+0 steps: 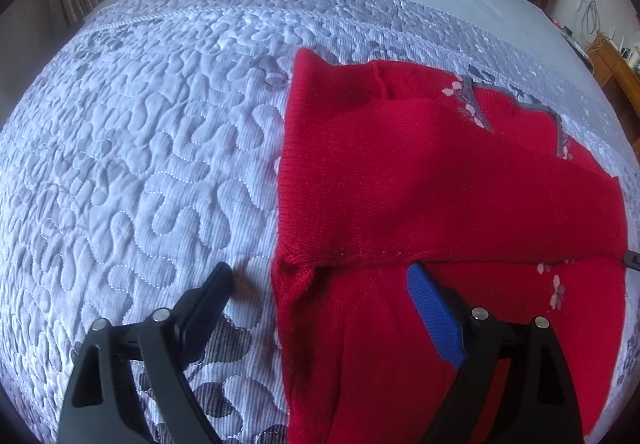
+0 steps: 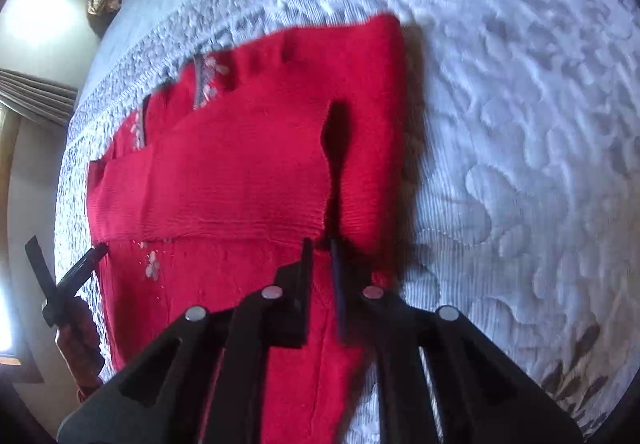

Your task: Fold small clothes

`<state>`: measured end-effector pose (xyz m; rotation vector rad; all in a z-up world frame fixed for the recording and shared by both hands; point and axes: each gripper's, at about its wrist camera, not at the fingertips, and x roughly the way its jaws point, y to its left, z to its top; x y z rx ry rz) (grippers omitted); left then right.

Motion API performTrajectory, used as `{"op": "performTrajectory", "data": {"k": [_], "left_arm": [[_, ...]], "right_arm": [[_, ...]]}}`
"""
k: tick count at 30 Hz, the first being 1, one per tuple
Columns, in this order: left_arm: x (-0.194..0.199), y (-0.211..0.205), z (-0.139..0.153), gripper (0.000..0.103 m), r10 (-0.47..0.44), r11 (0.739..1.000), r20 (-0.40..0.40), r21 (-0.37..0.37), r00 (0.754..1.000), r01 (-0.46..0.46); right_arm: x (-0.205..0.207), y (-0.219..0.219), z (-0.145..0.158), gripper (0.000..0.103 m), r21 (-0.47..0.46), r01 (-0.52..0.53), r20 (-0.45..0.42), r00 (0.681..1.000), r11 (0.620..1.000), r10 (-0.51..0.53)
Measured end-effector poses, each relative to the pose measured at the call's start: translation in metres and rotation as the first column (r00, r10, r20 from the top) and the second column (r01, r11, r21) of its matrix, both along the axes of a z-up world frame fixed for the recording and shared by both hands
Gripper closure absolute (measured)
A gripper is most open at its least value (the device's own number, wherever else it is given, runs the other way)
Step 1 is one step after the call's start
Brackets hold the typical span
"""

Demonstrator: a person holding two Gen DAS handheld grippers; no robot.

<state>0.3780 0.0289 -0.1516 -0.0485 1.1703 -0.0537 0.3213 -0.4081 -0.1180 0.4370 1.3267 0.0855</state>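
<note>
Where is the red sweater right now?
The red sweater lies partly folded on the quilted blue bedspread, on the right of the left wrist view, just ahead of the left gripper.

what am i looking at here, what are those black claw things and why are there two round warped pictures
Each picture comes from a fisheye camera fixed on hand-held tongs, looking along their two fingers. A person holds one pair in each hand; there is no robot arm. The left tongs stand wide open, straddling the edge of a partly folded red knitted sweater lying on a quilted blue bedspread. The right tongs are nearly shut, seemingly pinching a fold of that sweater. At that picture's left edge, the left tongs peek in.
</note>
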Motion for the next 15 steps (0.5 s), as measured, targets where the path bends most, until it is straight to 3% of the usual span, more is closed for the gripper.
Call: {"op": "performTrajectory", "data": {"k": [2, 4, 7, 10, 11, 15], "left_arm": [[0.000, 0.002, 0.006, 0.014, 0.009, 1.000, 0.014, -0.018, 1.000, -0.008], [0.000, 0.002, 0.009, 0.014, 0.006, 1.000, 0.036, -0.028, 0.999, -0.005], [0.001, 0.003, 0.003, 0.014, 0.003, 1.000, 0.022, -0.025, 1.000, -0.002], [0.003, 0.007, -0.013, 0.012, 0.008, 1.000, 0.000, -0.011, 1.000, -0.008], [0.003, 0.006, -0.015, 0.011, -0.003, 1.000, 0.009, -0.004, 1.000, 0.003], [0.002, 0.004, -0.013, 0.011, -0.009, 1.000, 0.010, 0.013, 1.000, 0.009]], "right_arm": [[0.005, -0.001, 0.020, 0.090, -0.053, 0.015, 0.081, 0.997, 0.998, -0.011], [0.018, 0.001, 0.022, 0.086, -0.016, 0.006, 0.097, 0.995, 1.000, -0.004], [0.041, 0.009, 0.005, 0.086, 0.034, -0.012, 0.052, 0.999, 0.999, 0.010], [0.055, 0.009, -0.025, 0.093, -0.032, 0.028, -0.023, 0.999, 0.999, -0.028], [0.057, 0.007, -0.036, 0.094, -0.015, 0.043, -0.030, 0.999, 0.999, -0.043], [0.046, -0.003, -0.030, 0.087, 0.080, 0.092, 0.006, 0.996, 0.992, -0.093]]}}
